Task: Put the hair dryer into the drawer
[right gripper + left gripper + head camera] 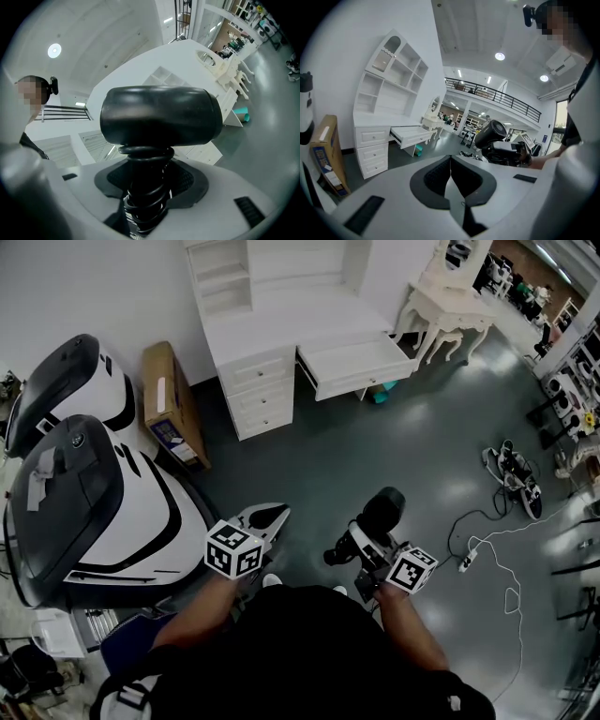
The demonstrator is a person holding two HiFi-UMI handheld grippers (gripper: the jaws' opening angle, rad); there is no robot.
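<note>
A black hair dryer (pixel 380 515) with its cord coiled round the handle is held above the dark floor; my right gripper (pixel 364 554) is shut on that handle. In the right gripper view the dryer's barrel (pixel 159 115) fills the middle, above the right gripper (pixel 147 199). My left gripper (pixel 271 517) hovers beside it on the left, shut with nothing in it, its jaws closed together (pixel 451 161). The white desk's drawer (pixel 356 367) stands pulled out, well ahead of both grippers. The left gripper view also shows the dryer (pixel 491 134) and the drawer (pixel 410 136).
A cardboard box (pixel 171 407) leans beside the white desk (pixel 281 329). Two large white and black machines (pixel 84 512) crowd the left. On the right floor lie a power strip with white cables (pixel 478 549) and black gear (pixel 514 474). A white vanity table (pixel 450 310) stands at the back right.
</note>
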